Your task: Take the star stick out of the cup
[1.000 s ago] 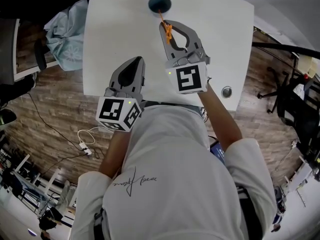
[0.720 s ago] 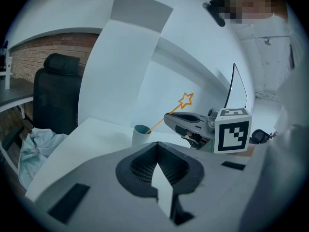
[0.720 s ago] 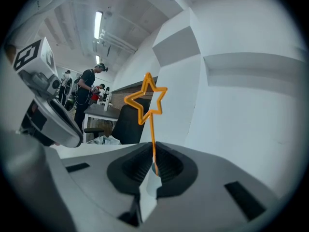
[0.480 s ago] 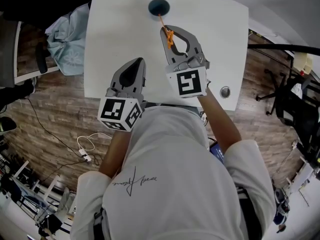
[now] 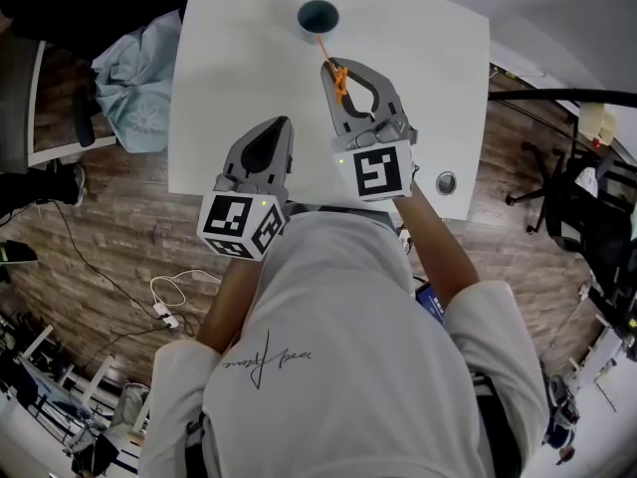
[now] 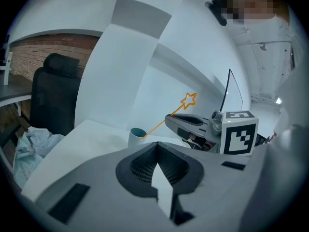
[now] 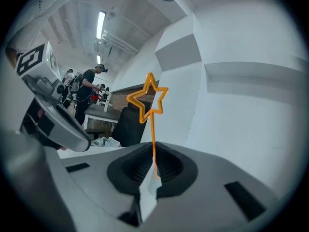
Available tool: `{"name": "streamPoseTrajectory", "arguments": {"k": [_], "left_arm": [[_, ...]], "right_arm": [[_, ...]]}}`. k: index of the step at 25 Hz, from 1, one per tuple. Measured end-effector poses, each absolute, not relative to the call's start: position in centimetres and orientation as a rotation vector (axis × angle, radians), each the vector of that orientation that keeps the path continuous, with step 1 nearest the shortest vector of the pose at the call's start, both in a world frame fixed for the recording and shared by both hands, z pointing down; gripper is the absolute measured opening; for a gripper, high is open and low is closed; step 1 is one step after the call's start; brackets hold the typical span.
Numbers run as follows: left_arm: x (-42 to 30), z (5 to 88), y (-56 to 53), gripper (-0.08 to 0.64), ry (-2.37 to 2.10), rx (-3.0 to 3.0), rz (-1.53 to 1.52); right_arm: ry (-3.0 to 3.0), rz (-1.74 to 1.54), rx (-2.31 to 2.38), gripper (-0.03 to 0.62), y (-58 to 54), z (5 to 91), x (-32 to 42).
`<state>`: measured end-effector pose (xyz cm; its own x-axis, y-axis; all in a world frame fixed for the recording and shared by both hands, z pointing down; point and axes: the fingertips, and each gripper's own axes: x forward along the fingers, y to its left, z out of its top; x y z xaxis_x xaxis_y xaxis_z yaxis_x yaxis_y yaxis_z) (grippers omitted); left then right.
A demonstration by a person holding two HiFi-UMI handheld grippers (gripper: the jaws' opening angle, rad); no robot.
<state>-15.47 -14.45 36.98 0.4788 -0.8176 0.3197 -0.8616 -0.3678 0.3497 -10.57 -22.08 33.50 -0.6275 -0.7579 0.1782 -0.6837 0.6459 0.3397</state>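
White tabletop (image 5: pixel 229 68) lies beneath the right hand-held gripper (image 7: pixel 153 151), whose jaws are pinched shut on a thin orange stick topped with an outlined star (image 7: pixel 153 129). The left hand-held gripper (image 6: pixel 157 145) is closed on nothing. The stick slants, its lower end at the rim of the small white, teal-lined cup (image 5: pixel 318 15).

Looks like an office or lab space — white table (image 5: pixel 229 88), black office chairs (image 6: pixel 53 98), ceiling strip lights (image 7: pixel 100 25); cables (image 5: pixel 164 297) on the wood floor (image 5: pixel 100 217).
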Motion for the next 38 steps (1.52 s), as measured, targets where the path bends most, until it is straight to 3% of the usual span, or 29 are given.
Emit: {"name": "streamPoseTrajectory", "arguments": {"k": [38], "left_arm": [[-17.6, 36.2, -12.4, 0.003, -1.357, 2.303, 0.078]], "right_arm": [[-2.552, -0.091, 1.172, 0.023, -16.0, 36.3, -11.4]]}}
